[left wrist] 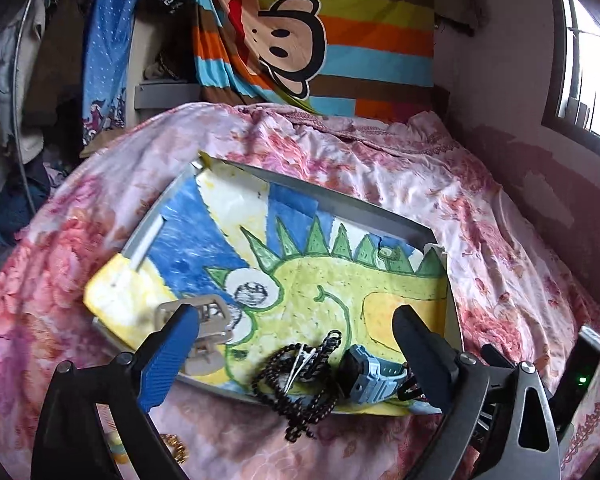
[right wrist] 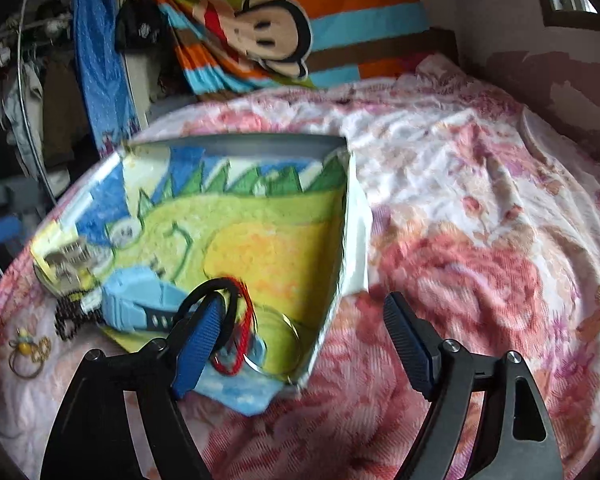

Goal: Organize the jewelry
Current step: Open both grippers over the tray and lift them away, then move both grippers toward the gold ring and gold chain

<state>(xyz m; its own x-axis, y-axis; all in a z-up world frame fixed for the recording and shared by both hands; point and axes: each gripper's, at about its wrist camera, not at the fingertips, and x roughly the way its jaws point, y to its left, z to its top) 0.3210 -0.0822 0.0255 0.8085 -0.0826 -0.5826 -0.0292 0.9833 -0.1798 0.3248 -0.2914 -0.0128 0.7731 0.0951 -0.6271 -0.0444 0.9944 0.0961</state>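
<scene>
**Jewelry mostly on tray, both claws released**

Jewelry sits clustered at the near edge of the tray [left wrist: 332,200], a shallow grey tray lined with a dinosaur drawing [left wrist: 324,288], lying on the pink floral bedspread [left wrist: 440,184].

Count on tray, left view:
- 1 beige hair clip [left wrist: 210,334], near-left corner, touching the blue finger pad
- 1 black bead necklace [left wrist: 300,376], draped over the near rim onto the bedspread
- 1 blue watch [left wrist: 374,376], just right of the necklace
- 1 white stick [left wrist: 146,246] along the left rim

Right view adds, at the near-right corner:
- 1 black ring-shaped band [right wrist: 212,294]
- 1 red cord loop [right wrist: 242,336]
- 1 thin metal hoop [right wrist: 290,340]

Frame is blurred there, so exact overlap is unclear.

Off tray: a small gold-and-yellow cluster [right wrist: 28,350] on the bedspread left of the tray; count of pieces can't be told.

Left gripper [left wrist: 296,330]: jaws wide apart, nothing clamped, hanging over the necklace and watch.
Right gripper [right wrist: 304,320]: jaws apart, nothing clamped; left finger over the black band, right finger over bare bedspread.

Room: far half of the tray is bare drawing. Bedspread right of the tray is open up to the wall [left wrist: 500,60]. Striped monkey cloth [left wrist: 300,40] hangs behind the bed; clothes clutter far left.
</scene>
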